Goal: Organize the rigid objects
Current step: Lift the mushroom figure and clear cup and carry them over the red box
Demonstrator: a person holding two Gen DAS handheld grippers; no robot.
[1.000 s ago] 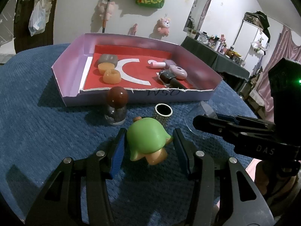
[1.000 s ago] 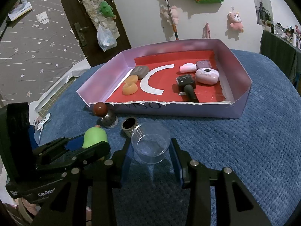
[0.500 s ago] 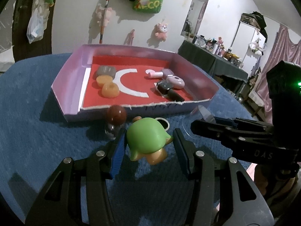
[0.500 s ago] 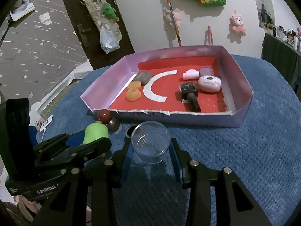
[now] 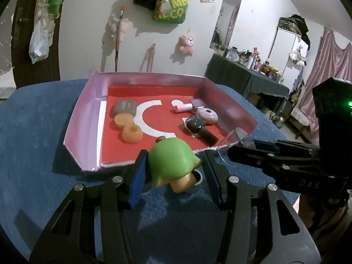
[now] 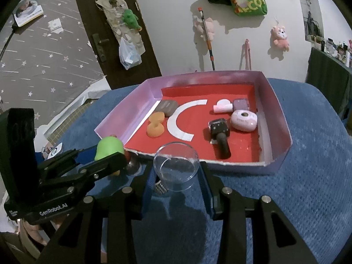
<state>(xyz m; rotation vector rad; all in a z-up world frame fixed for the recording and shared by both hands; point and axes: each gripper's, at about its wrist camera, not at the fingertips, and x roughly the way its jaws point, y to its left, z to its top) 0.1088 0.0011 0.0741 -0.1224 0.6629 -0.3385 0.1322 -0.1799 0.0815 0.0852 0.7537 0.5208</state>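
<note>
My left gripper (image 5: 175,161) is shut on a green-capped toy figure (image 5: 171,165) with a tan base, held above the blue cloth just in front of the tray. My right gripper (image 6: 177,169) is shut on a clear plastic cup (image 6: 176,167), also lifted, at the tray's near wall. The tray (image 5: 83,118) has purple walls and a red floor. Inside lie two orange rings (image 5: 131,133), a grey-brown block (image 5: 124,106), a pink-and-purple piece (image 5: 189,105), a lilac round case (image 5: 206,115) and a black bottle (image 5: 200,127).
On the blue cloth (image 6: 308,198) under the cup lies a small metal mesh ring (image 6: 161,188). A round-topped stopper (image 6: 132,162) stands beside it, mostly hidden behind the left gripper (image 6: 105,154). Beyond the tray are a wall with hung toys and a door.
Both grippers have risen and moved toward the tray, carrying the green toy and the clear cup off the cloth. The stopper and mesh ring stayed behind and are now largely covered.
</note>
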